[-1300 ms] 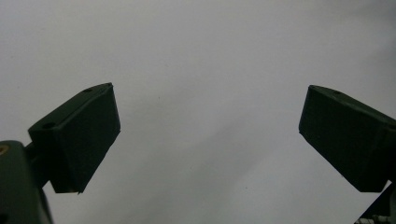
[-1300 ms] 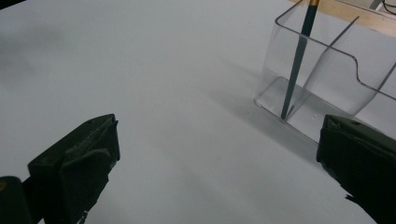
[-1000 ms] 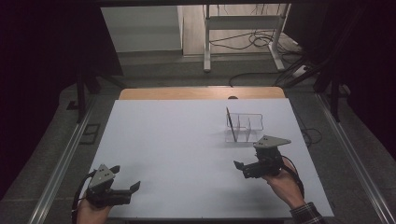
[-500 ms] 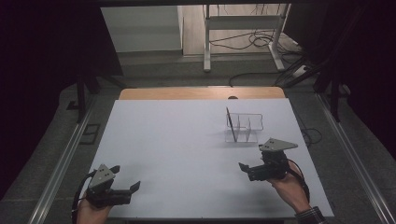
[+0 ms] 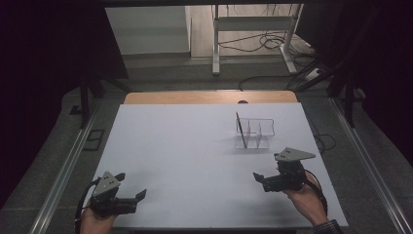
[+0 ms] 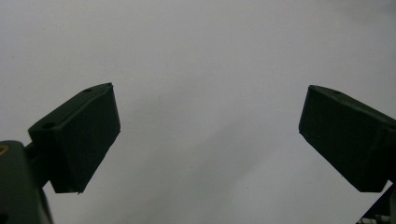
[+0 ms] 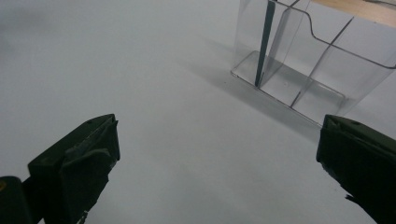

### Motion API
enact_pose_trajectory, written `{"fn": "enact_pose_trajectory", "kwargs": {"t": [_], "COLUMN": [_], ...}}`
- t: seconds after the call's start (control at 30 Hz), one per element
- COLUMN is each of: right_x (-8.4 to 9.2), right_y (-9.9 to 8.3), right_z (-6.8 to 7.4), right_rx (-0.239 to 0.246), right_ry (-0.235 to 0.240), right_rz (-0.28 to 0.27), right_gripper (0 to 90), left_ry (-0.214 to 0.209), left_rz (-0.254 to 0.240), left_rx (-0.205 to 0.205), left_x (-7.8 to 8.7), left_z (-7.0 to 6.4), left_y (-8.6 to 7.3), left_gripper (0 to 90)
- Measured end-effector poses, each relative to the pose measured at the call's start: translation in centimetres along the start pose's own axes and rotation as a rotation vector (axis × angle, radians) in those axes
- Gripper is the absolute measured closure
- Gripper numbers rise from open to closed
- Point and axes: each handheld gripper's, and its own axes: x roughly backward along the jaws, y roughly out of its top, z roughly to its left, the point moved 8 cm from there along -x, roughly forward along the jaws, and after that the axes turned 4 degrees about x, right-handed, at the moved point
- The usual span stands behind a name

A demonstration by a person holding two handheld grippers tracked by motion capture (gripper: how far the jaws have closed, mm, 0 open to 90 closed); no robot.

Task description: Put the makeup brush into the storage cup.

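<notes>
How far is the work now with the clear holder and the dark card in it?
Looks done: a dark card stands upright in the end compartment of the clear holder. In hand: nothing. The right gripper is open and empty, in front of the holder and apart from it; the left gripper is open and empty over the white table. Left: no other card lies on the table, so the job looks near its end.

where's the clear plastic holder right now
In the high view the clear holder stands on the white table, right of centre toward the far edge, just beyond the right gripper.
</notes>
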Motion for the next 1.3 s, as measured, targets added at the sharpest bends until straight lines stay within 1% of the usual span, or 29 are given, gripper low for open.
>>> {"fn": "enact_pose_trajectory", "kwargs": {"t": [0.3, 0.6, 1.3], "right_x": [0.4, 1.0, 2.5], "right_y": [-0.8, -1.1, -2.6], "right_z": [-0.3, -0.4, -1.0], "right_rx": [0.004, 0.004, -0.017], "right_ry": [-0.013, -0.028, -0.061], "right_rz": [0.012, 0.003, 0.0], "right_gripper": [0.0, 0.0, 0.0], "left_ry": [0.0, 0.0, 0.0], "left_rz": [0.001, 0.002, 0.002], "left_rx": [0.0, 0.0, 0.002], "left_x": [0.0, 0.0, -0.1], "left_z": [0.0, 0.0, 0.0], "left_y": [0.0, 0.0, 0.0], "left_gripper": [6.0, 6.0, 6.0]}}
